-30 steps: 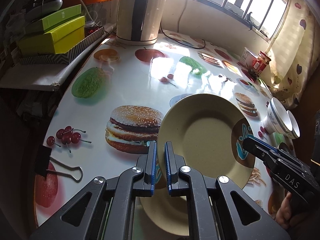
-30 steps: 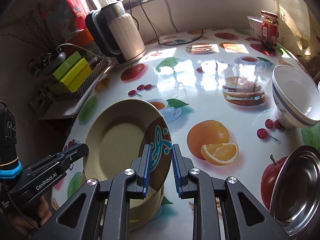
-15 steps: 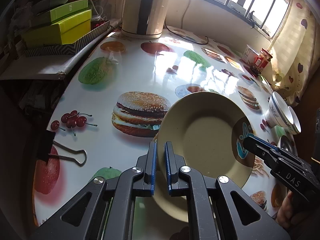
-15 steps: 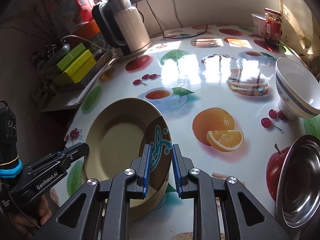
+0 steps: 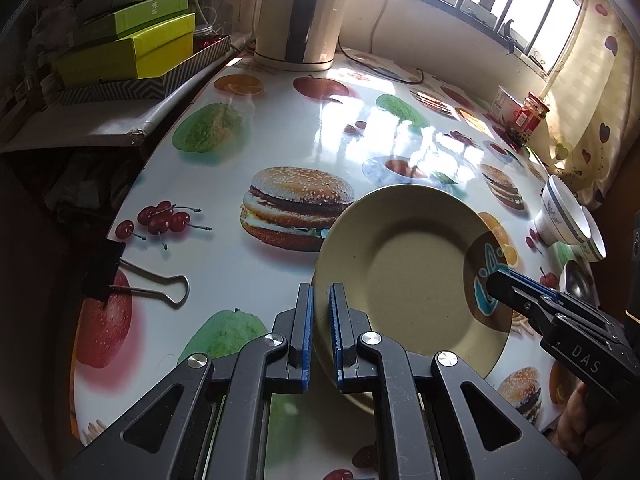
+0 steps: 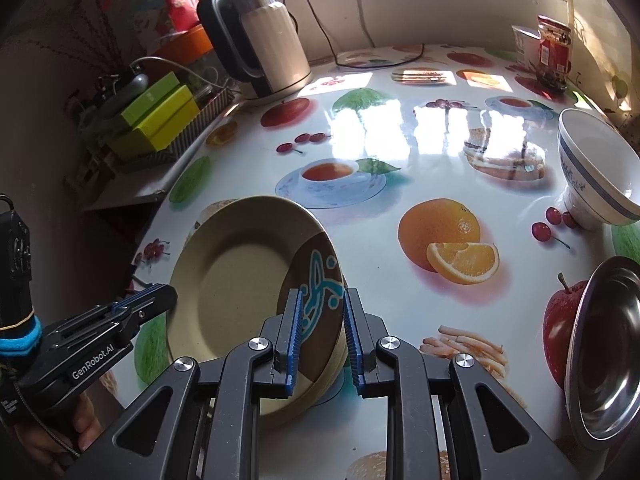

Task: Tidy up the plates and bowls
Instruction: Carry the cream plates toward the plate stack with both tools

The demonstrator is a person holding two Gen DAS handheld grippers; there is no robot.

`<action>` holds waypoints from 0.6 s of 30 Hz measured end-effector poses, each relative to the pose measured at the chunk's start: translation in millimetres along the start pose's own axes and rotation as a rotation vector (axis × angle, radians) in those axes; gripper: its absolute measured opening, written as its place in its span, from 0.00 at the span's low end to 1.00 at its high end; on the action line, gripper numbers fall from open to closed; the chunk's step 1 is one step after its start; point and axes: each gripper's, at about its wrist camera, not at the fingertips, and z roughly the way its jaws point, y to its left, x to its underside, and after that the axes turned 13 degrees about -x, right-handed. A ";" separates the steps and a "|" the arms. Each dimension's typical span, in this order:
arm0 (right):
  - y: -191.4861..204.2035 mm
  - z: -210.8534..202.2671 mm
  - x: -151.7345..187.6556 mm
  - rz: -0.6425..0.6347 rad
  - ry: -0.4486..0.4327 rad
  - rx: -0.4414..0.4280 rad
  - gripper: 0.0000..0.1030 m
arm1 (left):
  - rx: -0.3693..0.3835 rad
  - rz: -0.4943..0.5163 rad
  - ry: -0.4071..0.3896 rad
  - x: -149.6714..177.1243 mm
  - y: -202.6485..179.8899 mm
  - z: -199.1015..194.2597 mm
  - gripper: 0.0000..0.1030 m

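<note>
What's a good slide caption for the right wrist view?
Both tongs, right and left, grip opposite rims of a beige plate over the fruit-print table.

Right tool [image 5: 496, 280] reads "DAS"; left tool [image 6: 170, 294] seemingly "GenRobot.AI".

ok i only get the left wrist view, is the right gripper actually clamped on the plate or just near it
Observer: Clamped. The right gripper has a pad on each side of the plate rim, at the brown and blue patch.
Operator: whats off to its right
Observer: A steel dish, empty, by the printed apple, apart from the plate.
Operator: and the white bowl, anything in it
Observer: No, the white bowl shows an empty inside.
</note>
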 end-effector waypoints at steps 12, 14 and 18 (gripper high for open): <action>1.6 3.1 6.4 0.000 0.016 0.010 0.20 | 0.000 -0.001 0.008 2.1 1.3 1.6 0.08; 1.5 3.2 6.1 0.000 0.017 0.011 0.20 | -0.002 0.002 0.008 2.4 0.9 2.3 0.08; 0.5 3.2 6.9 0.000 0.017 0.010 0.20 | -0.003 0.000 0.005 2.9 0.5 2.5 0.08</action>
